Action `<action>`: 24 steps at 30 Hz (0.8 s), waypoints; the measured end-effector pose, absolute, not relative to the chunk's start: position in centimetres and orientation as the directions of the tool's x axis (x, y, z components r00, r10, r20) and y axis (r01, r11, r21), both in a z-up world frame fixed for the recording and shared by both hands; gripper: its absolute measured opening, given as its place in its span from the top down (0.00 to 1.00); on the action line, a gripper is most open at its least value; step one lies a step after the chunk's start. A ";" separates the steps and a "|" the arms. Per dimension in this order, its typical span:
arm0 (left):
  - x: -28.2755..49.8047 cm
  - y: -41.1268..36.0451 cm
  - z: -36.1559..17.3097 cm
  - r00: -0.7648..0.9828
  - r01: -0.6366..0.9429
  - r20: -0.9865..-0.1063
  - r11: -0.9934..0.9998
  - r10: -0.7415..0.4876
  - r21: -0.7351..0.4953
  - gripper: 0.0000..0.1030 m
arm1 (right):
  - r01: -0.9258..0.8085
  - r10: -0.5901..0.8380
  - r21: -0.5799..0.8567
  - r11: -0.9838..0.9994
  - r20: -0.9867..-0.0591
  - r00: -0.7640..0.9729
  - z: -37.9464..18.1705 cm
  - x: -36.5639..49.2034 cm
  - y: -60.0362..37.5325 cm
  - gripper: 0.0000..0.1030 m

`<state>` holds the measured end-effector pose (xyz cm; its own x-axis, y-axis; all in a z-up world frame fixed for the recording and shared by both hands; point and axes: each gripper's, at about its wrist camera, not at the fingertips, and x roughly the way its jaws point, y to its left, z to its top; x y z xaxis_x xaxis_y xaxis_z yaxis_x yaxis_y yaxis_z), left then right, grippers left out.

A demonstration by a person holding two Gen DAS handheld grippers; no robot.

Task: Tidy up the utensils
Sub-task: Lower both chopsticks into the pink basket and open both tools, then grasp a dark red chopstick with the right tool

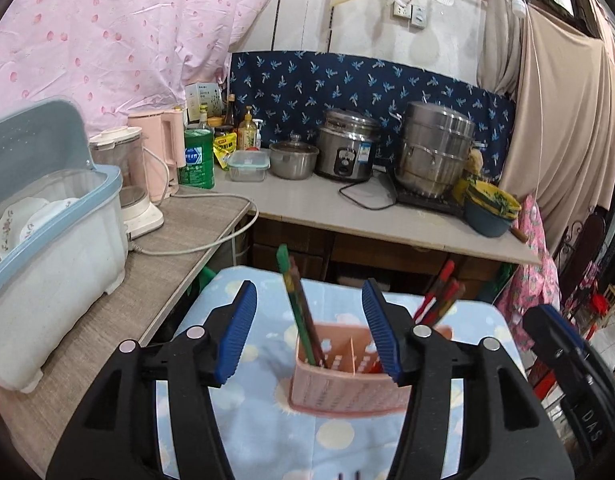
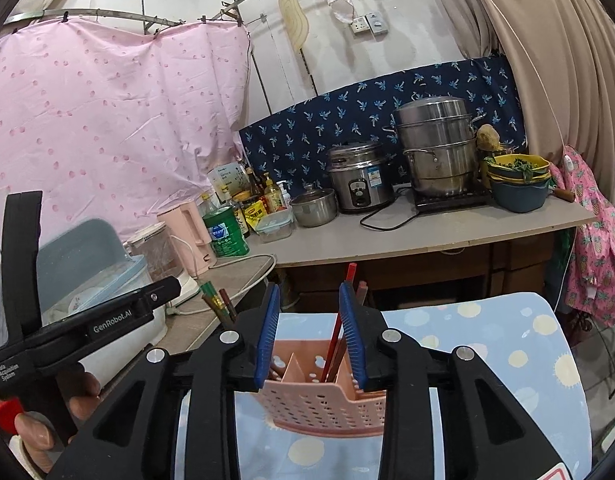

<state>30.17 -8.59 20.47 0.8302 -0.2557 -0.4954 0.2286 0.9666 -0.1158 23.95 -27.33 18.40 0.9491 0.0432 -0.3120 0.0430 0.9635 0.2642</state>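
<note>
**Hovering over the pink utensil holder with both grippers spread**

Looking along the left gripper (image 1: 309, 332), its two blue-padded fingers (image 1: 238, 332) stand wide apart and grasp nothing. Just beyond and between them sits the pink utensil holder (image 1: 347, 392), a perforated basket with inner dividers, resting on a blue patterned cloth (image 1: 251, 432). A bundle of green and brown chopsticks (image 1: 297, 304) stands upright in the compartment nearest the left finger, leaning slightly toward that side. Red chopsticks (image 1: 441, 296) rise from the compartment behind the right finger, tilting away from it. Farther ahead runs the counter (image 1: 347, 208), carrying a rice cooker (image 1: 347, 148) and a stacked steel steamer (image 1: 435, 152). Off to the left of the gripper stands a plastic dish bin (image 1: 55, 240).

Looking along the right gripper (image 2: 310, 336), its fingers (image 2: 267, 332) are also parted, closer together than the left pair, and clamp nothing. The red chopsticks (image 2: 341, 312) stand in the gap between the pads, though whether a pad touches them cannot be told. The pink utensil holder (image 2: 323, 404) lies directly below and ahead of the fingertips. The green and brown chopsticks (image 2: 217, 304) show just past the left finger. The left gripper's black body appears at the far left, held in a hand (image 2: 63, 412).
</note>
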 end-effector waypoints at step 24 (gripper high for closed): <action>16.4 -5.8 10.5 0.734 0.260 -0.646 0.966 -0.210 -0.019 0.42 | 0.056 0.045 0.198 0.979 -0.471 0.881 10.6 9.8 -21.5 0.66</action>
<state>16.38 -5.76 10.54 0.7337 -0.2101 -0.6462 0.2596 0.9655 -0.0192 9.85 -21.48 10.57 0.8808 0.0453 -0.4712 0.0558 0.9785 0.1984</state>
